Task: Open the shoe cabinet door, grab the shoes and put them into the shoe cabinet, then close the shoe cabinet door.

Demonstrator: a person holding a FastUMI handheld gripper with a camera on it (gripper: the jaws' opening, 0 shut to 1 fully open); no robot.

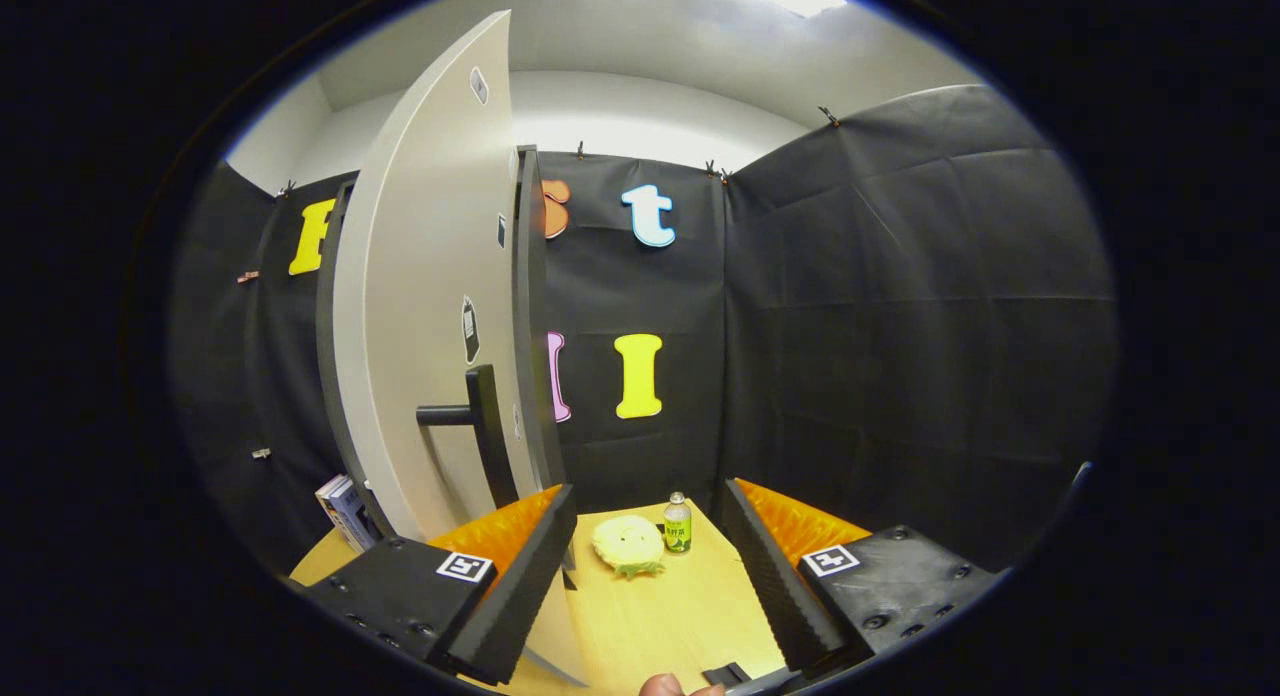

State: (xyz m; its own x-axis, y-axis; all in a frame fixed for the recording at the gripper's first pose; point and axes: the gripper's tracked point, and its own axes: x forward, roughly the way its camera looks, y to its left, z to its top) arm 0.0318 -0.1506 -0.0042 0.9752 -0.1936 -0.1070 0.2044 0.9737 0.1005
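My gripper point(648, 498) is open, with nothing between its fingers. Beyond them, on the wooden table point(650, 616), lies a pale yellow, soft shoe point(628, 544) with a greenish edge. To the left stands the shoe cabinet's white door point(430, 306), seen at a steep angle, and its lower corner comes close past my left finger point(520, 576). Its black bar handle point(478, 416) sticks out just above that finger. A dark cabinet edge point(530, 326) runs up behind the door. The cabinet's inside is hidden.
A small green-labelled bottle point(678, 523) stands just right of the shoe. Some books point(345, 511) lean at the foot of the cabinet on the left. Black cloth walls close in behind and to the right. A person's fingertip point(665, 686) shows between the finger bases.
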